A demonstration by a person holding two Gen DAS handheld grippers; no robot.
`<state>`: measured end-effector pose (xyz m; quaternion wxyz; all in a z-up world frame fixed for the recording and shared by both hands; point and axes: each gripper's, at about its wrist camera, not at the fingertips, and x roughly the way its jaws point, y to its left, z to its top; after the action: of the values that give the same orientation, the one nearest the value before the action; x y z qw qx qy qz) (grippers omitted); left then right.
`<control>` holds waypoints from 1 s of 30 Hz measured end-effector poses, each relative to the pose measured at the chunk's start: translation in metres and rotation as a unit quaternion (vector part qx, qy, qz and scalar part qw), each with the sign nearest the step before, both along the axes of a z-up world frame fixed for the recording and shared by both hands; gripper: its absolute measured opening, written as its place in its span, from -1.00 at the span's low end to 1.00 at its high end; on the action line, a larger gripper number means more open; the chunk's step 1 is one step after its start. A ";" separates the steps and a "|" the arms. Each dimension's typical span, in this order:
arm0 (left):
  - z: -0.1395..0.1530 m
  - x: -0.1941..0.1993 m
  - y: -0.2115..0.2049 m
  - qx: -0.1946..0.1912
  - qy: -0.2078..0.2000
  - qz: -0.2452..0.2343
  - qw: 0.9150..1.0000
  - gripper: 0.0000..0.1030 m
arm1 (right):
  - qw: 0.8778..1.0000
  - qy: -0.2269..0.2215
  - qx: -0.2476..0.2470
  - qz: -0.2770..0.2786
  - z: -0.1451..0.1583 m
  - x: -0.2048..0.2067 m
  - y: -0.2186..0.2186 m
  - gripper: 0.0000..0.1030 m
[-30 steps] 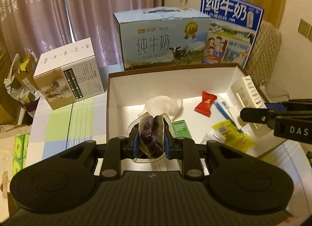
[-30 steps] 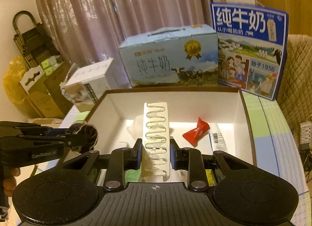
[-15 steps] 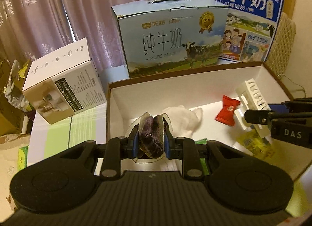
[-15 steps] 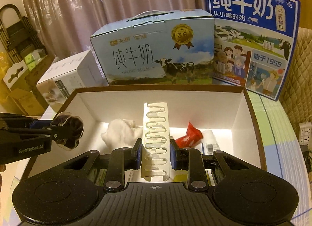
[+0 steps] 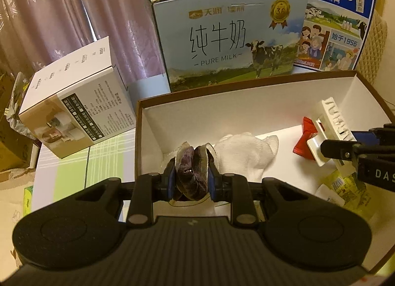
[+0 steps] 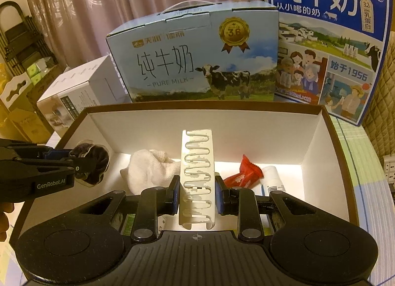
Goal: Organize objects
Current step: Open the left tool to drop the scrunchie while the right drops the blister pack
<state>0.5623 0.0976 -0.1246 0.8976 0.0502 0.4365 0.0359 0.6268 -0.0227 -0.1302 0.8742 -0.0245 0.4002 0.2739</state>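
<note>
A brown-rimmed white box (image 5: 246, 108) (image 6: 153, 128) lies open before both grippers. My left gripper (image 5: 191, 179) (image 6: 84, 165) is shut on a dark purple snack in a clear wrapper (image 5: 191, 172) (image 6: 90, 163), held over the box's left end. My right gripper (image 6: 196, 195) (image 5: 330, 147) is shut on a white plastic piece with wavy slots (image 6: 197, 177) (image 5: 332, 120), held over the box's middle. Inside lie a white cloth (image 5: 244, 152) (image 6: 150, 170), a red candy wrapper (image 5: 305, 140) (image 6: 244, 174) and a yellow packet (image 5: 345, 187).
Behind the box stand a light-blue milk carton case (image 5: 227, 36) (image 6: 197, 56) and a dark-blue milk case (image 5: 335, 19) (image 6: 328, 39). A white appliance box (image 5: 74, 110) (image 6: 76, 93) sits on the checked tablecloth (image 5: 74, 170) at left. Curtains hang at the back.
Both grippers have moved forward, closer to the box and milk cases, each still holding its object. The left view has swung left, so the box contents sit further right.
</note>
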 end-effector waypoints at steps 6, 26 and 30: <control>-0.007 0.003 0.001 0.003 0.005 0.003 1.000 -0.26 | 1.000 0.007 0.004 -0.003 -0.005 0.004 0.000 -0.52; 0.001 -0.003 0.000 0.002 -0.010 -0.002 1.000 0.23 | 0.999 0.027 0.046 -0.007 -0.007 0.008 0.004 -0.29; 0.003 -0.007 0.002 0.000 -0.009 -0.003 1.000 0.24 | 0.999 0.017 0.045 -0.008 -0.003 0.006 0.000 -0.07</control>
<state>0.5557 0.0994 -0.1221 0.9015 0.0512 0.4283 0.0341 0.6325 -0.0224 -0.1334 0.8697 0.0232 0.4024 0.2848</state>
